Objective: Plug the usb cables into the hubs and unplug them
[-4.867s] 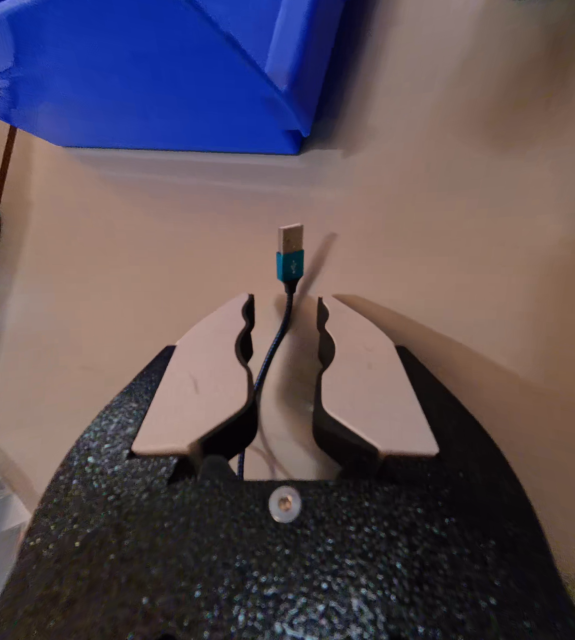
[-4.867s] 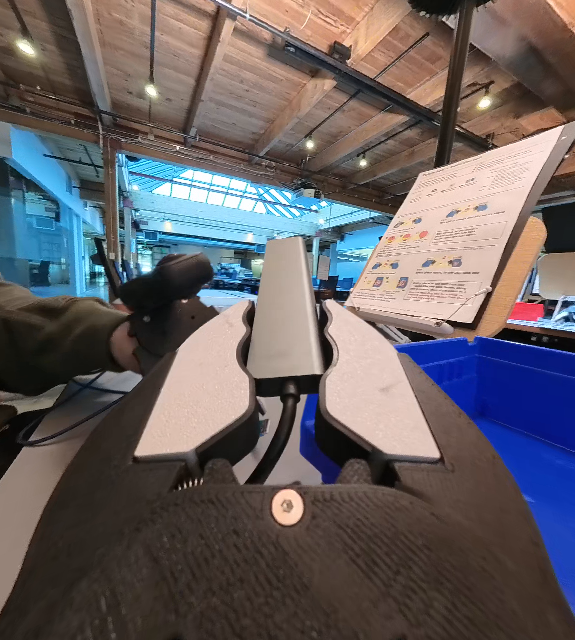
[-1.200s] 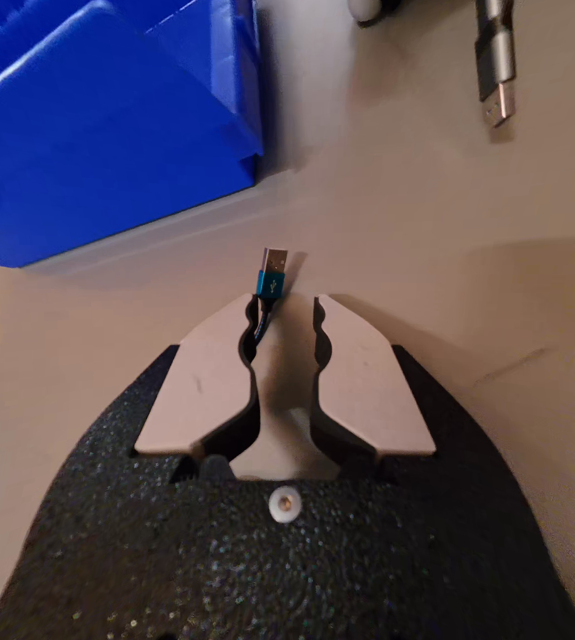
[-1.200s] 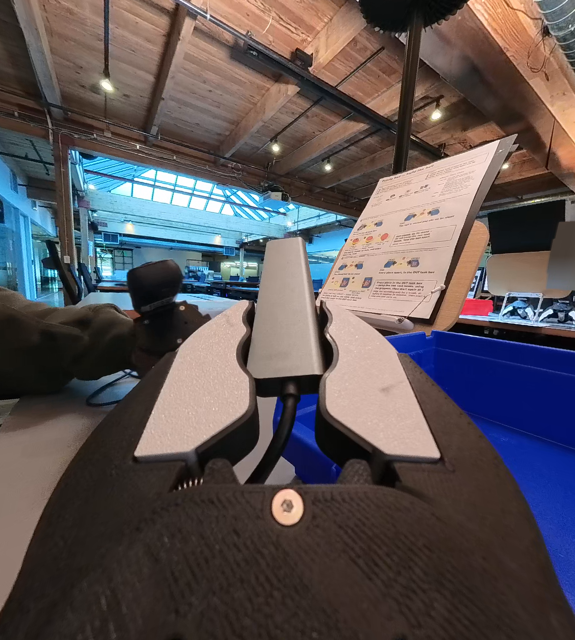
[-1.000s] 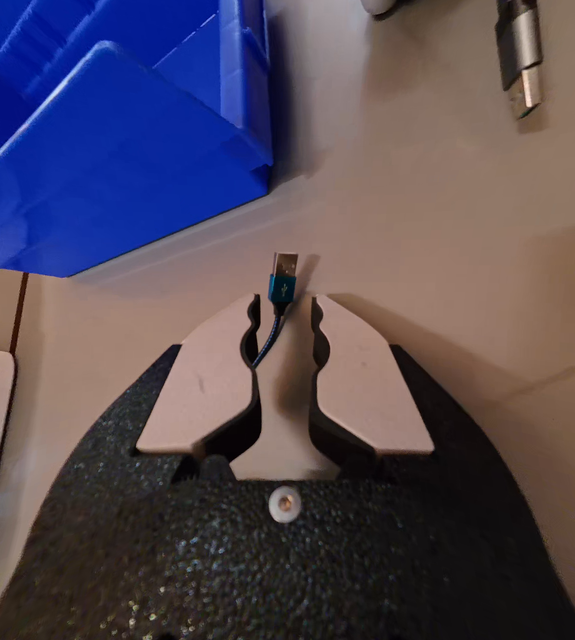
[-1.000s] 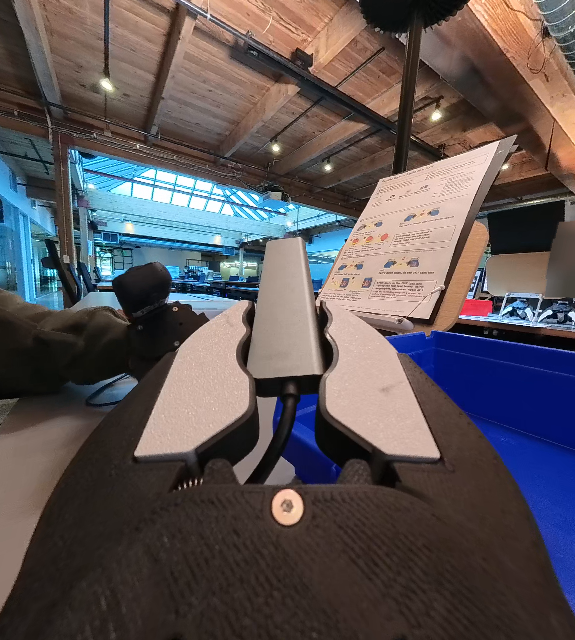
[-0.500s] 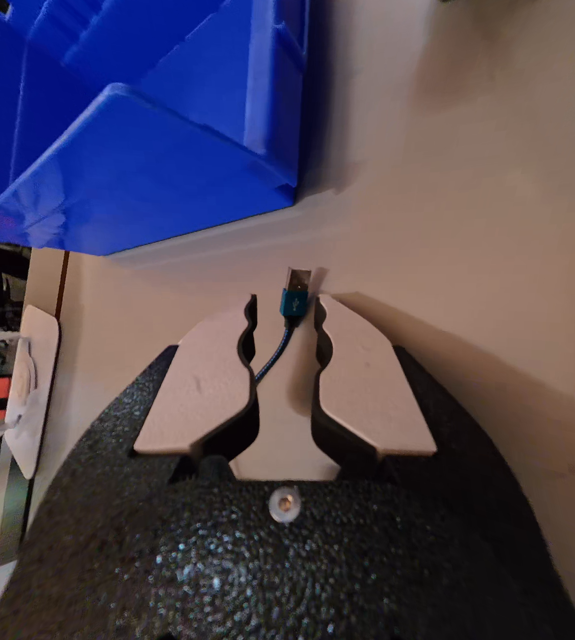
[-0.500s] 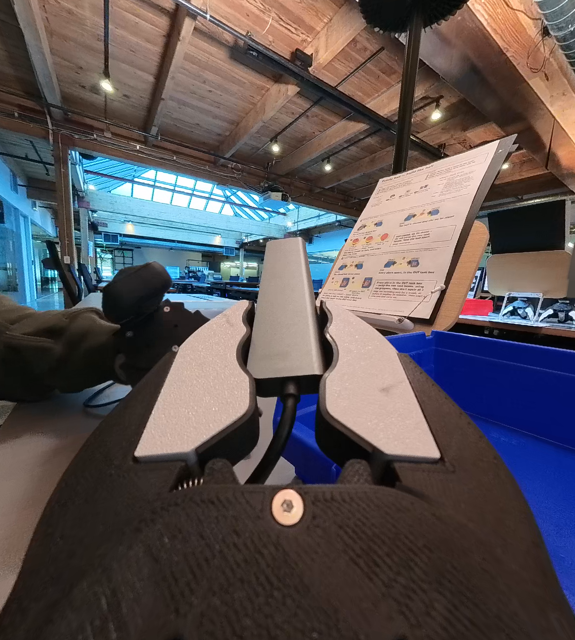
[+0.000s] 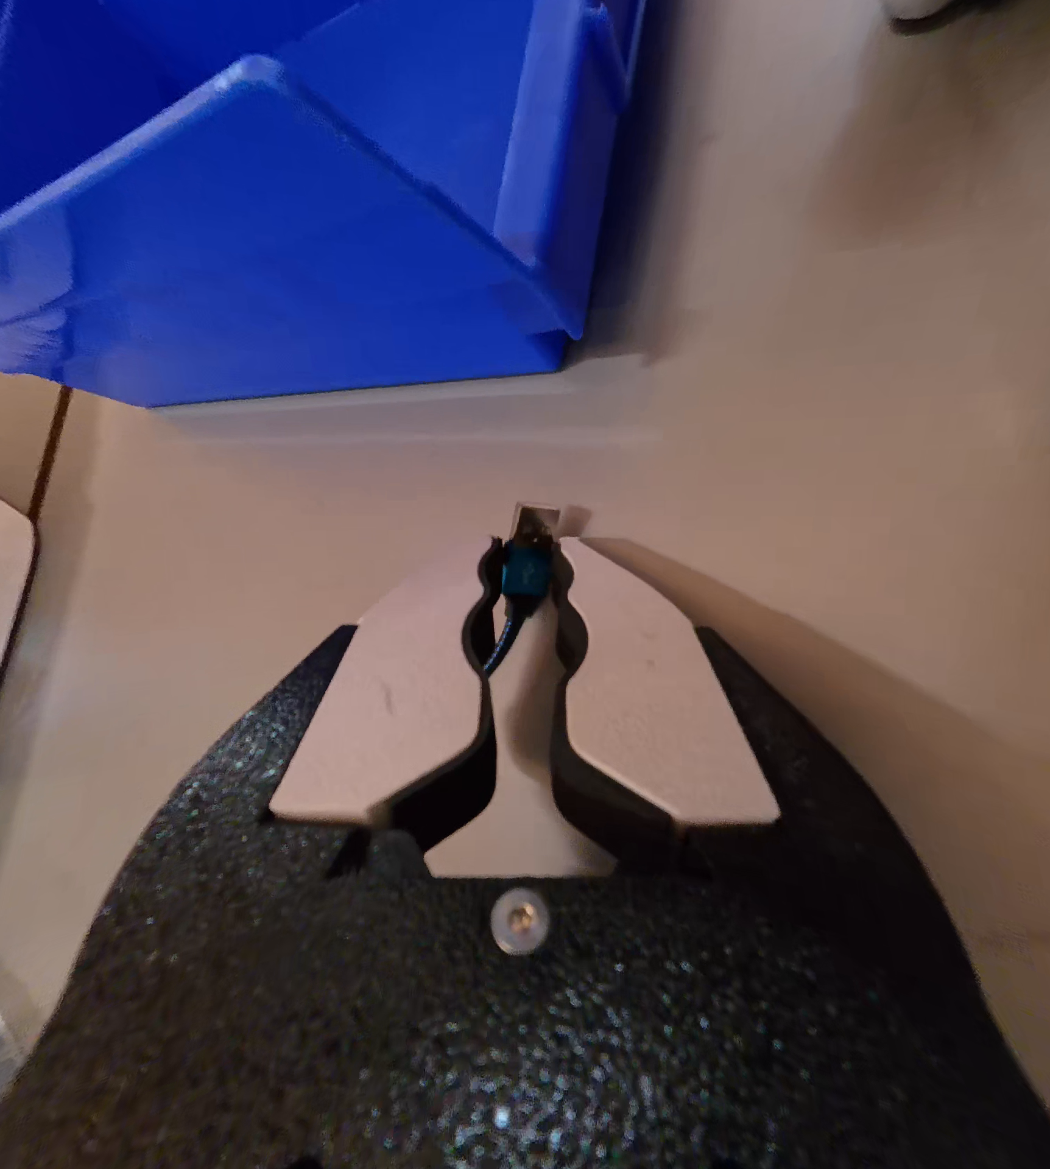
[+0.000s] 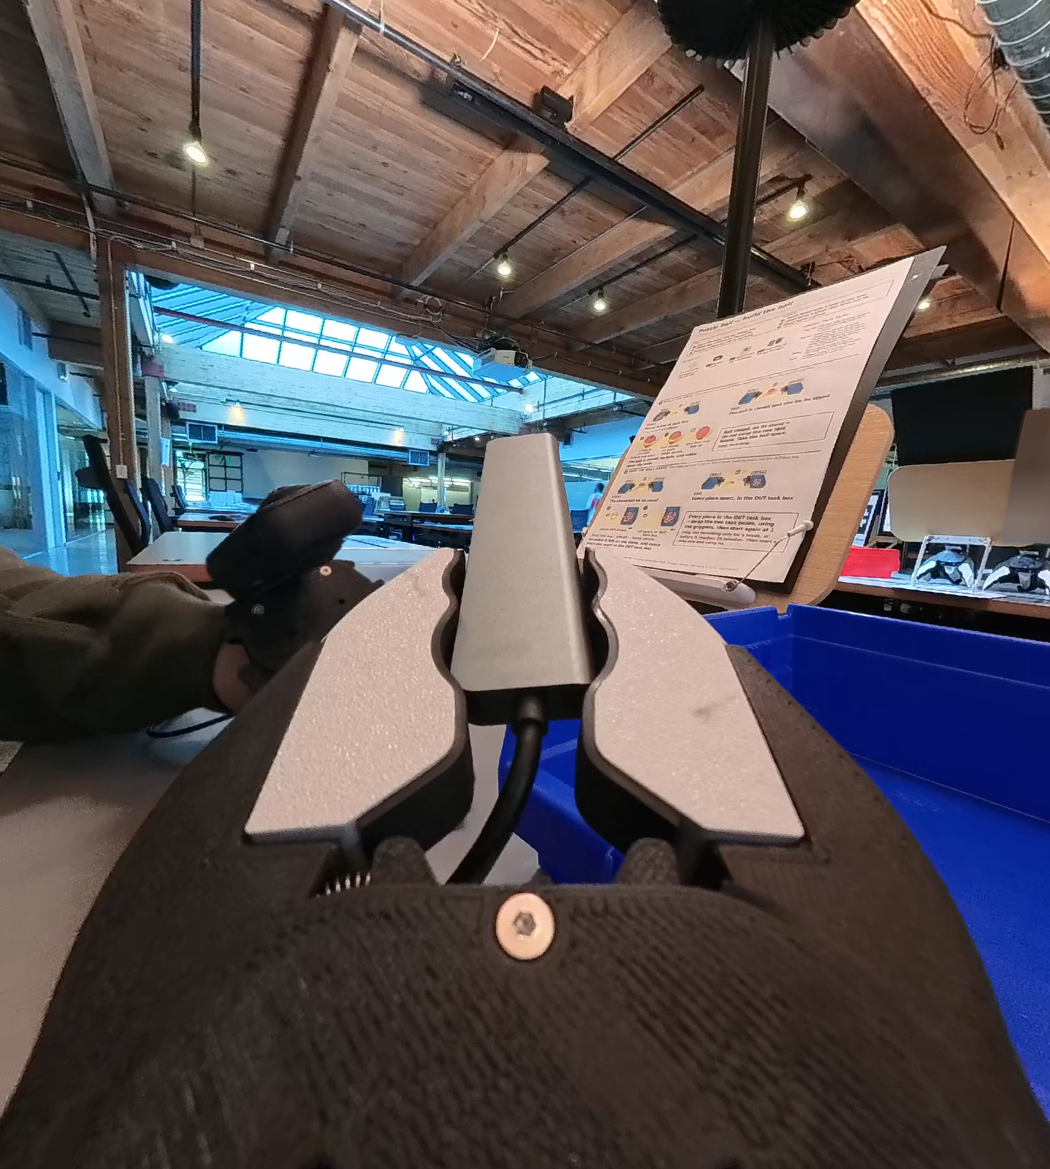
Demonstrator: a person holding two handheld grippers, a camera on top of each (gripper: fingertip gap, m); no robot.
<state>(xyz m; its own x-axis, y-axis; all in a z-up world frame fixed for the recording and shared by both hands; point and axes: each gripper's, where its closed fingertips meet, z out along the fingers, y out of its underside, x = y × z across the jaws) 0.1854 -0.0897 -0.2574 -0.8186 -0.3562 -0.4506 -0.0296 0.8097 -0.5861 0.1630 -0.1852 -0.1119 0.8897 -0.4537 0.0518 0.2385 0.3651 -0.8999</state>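
The left tool [image 9: 525,547] is pinching the teal-sleeved USB plug [image 9: 527,570] of a dark braided cable [image 9: 503,639], its fingertips closed on the sleeve with the bare metal tip [image 9: 534,520] poking out toward the far side. The plug is low over the pale beige counter [image 9: 826,411], just near of the blue plastic bin [image 9: 294,253]; whether it touches the counter cannot be told. The right tool [image 10: 522,623] is clamped on the slim grey metal hub [image 10: 521,569], held upright with its black lead [image 10: 503,803] hanging down between the fingers, above the near-left corner of a blue bin [image 10: 921,696]. In that view the left tool's body and an olive sleeve [image 10: 67,639] sit at the left, well apart from the hub.

Judged from here, the grip on the plug is the weak point. Only the very tips hold the short sleeve, and the cable bends off to the left behind it, so a tug from the cable could twist the plug in the grip. A skewed plug would meet the hub's port at an angle and jam or scrape the rim. The ports are not visible, so which face the plug must approach is unclear, and a flipped plug would simply refuse to enter. Pushing hard against the hub could also slide it through the right tool's smooth pads [image 10: 370,696], since it tapers upward in view
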